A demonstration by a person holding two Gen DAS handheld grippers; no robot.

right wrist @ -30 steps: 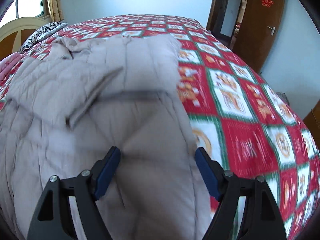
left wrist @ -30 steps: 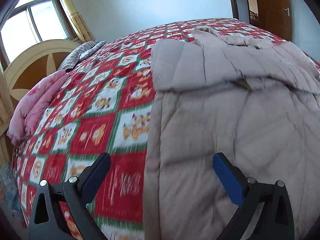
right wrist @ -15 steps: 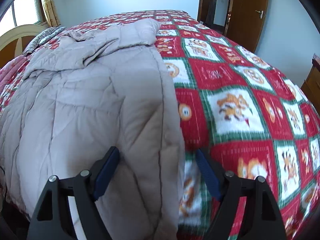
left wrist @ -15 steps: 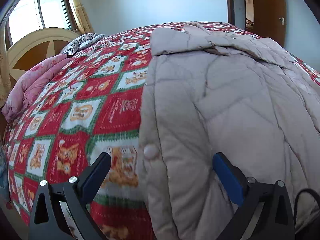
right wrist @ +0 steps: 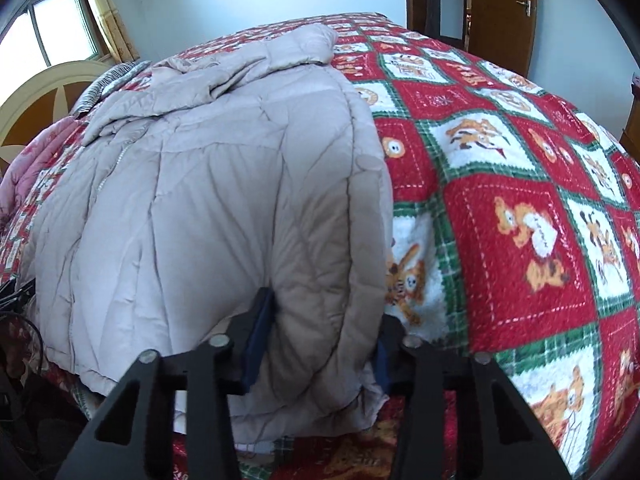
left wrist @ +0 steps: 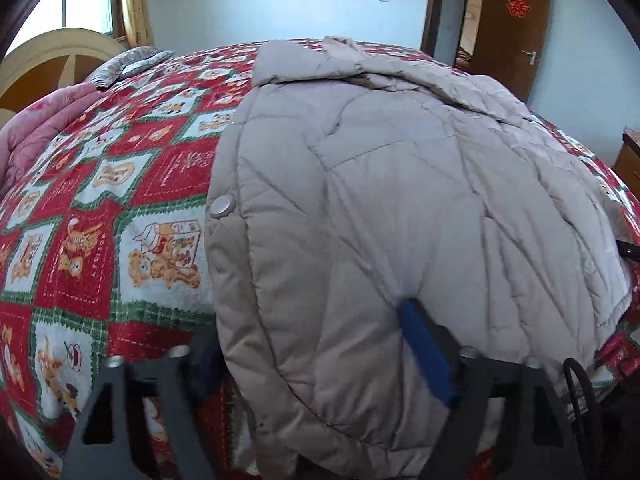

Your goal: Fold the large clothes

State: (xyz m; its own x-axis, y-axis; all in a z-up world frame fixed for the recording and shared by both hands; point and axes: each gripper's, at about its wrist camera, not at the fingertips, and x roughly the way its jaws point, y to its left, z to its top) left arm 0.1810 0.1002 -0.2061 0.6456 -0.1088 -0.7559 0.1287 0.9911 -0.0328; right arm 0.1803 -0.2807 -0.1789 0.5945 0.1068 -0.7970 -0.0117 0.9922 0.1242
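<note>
Open bedspread on both sides of the coat

The red patchwork bedspread [right wrist: 520,208] lies bare either side of the bulky beige quilted coat [left wrist: 400,184]; pink folded blanket [left wrist: 44,128] beyond.

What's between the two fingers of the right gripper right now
A bunched fold of the beige padded coat fills the gap of the right gripper; its near corner edge sits pinched between the blue pads, over the red patterned blanket. The right wrist view shows this.

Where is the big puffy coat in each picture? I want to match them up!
Left wrist view: the coat fills the middle and right, its near hem pinched in the left tool.
Right wrist view: the coat fills the left and middle, its near hem pinched in the right tool.
Shared landmark: the brown door, upper right in both.
</note>
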